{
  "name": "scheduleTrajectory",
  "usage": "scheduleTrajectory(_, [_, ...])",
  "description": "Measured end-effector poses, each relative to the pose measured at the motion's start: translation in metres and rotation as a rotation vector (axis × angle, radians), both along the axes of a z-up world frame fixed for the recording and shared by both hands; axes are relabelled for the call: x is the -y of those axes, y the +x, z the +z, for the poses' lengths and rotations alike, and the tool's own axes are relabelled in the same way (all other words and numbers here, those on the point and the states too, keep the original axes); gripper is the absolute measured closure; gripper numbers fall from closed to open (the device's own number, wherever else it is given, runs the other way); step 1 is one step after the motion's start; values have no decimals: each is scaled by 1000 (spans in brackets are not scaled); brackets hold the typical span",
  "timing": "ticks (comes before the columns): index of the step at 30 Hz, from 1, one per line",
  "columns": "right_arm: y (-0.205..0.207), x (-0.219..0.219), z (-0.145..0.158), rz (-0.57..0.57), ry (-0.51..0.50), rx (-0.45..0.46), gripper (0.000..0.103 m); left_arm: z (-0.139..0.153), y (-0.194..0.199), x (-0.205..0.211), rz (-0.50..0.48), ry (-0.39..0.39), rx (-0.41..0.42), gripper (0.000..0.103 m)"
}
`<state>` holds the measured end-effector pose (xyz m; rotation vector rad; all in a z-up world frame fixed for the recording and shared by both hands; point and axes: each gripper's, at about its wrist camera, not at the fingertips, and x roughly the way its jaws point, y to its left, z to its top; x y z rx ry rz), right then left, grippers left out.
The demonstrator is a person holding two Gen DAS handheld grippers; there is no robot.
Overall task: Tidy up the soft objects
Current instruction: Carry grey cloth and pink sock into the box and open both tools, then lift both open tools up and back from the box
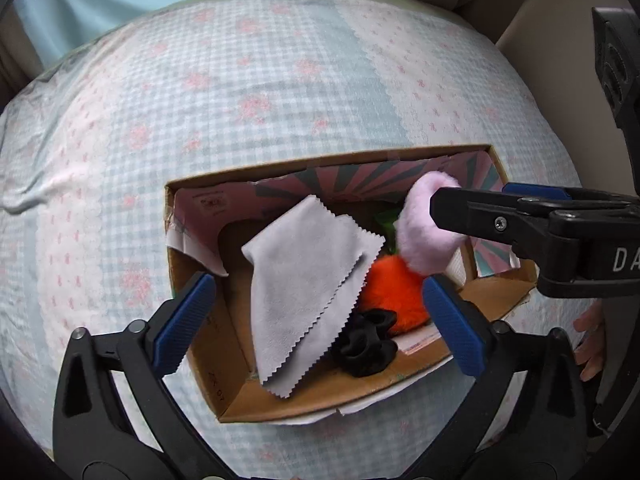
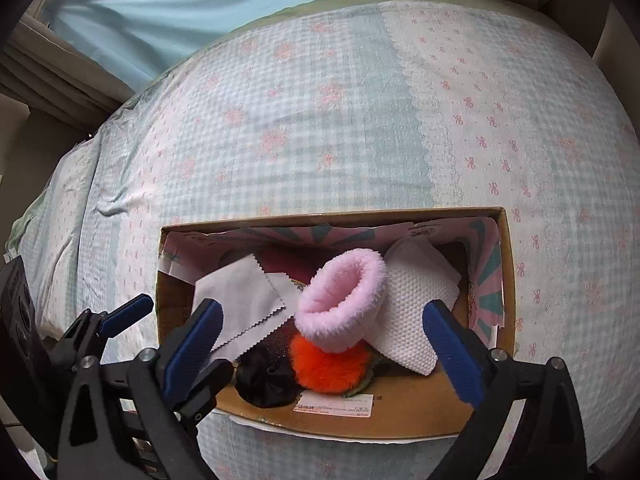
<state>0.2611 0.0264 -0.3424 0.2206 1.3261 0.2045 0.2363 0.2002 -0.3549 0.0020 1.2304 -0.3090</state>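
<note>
Soft even daylight, faint shadows, strong fisheye bending, dark vignetted corners, mostly sharp

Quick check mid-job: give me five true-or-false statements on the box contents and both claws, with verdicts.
1. The pink fuzzy cuff sits on top of the orange pompom. True.
2. The right claw is clamped on the pink fuzzy cuff. False: its fingers stand wide apart either side, gripping nothing.
3. The grey cloth lies on the bedspread outside the cardboard box. False: it lies inside the box.
4. A black scrunchie lies in the box beside the orange pompom. True.
5. The left claw holds the white textured cloth. False: it is open and empty.
</note>
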Motion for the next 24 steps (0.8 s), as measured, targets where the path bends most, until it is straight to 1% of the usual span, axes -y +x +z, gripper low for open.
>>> scheduleTrajectory(1, [-2,2,1,-8,-13,4,2,2,-4,-1,-3,-7,28,0])
scheduleTrajectory(2, [-3,4,1,-17,-26,8,2,2,-7,0,-13,-11,30,0])
scheduleTrajectory(4, [-8,7,0,-30,-42,-2,2,-1,-11,3,-29,9,23,0])
scheduleTrajectory(6, [-11,11,-1,-38,-39,-8,2,-3,-15,3,-32,19,20,0])
scheduleTrajectory(8, [-15,14,0,-48,-39,-5,2,-2,-18,0,-19,15,12,0])
scheduleTrajectory(13, [-23,16,9,-45,-32,9,2,7,-25,-5,6,11,26,0])
scheduleTrajectory(19, [-36,20,29,-24,-9,52,2,30,-35,-3,31,23,69,0])
scheduleTrajectory(24, [-53,30,63,6,1,105,2,61,-51,5,53,48,118,0])
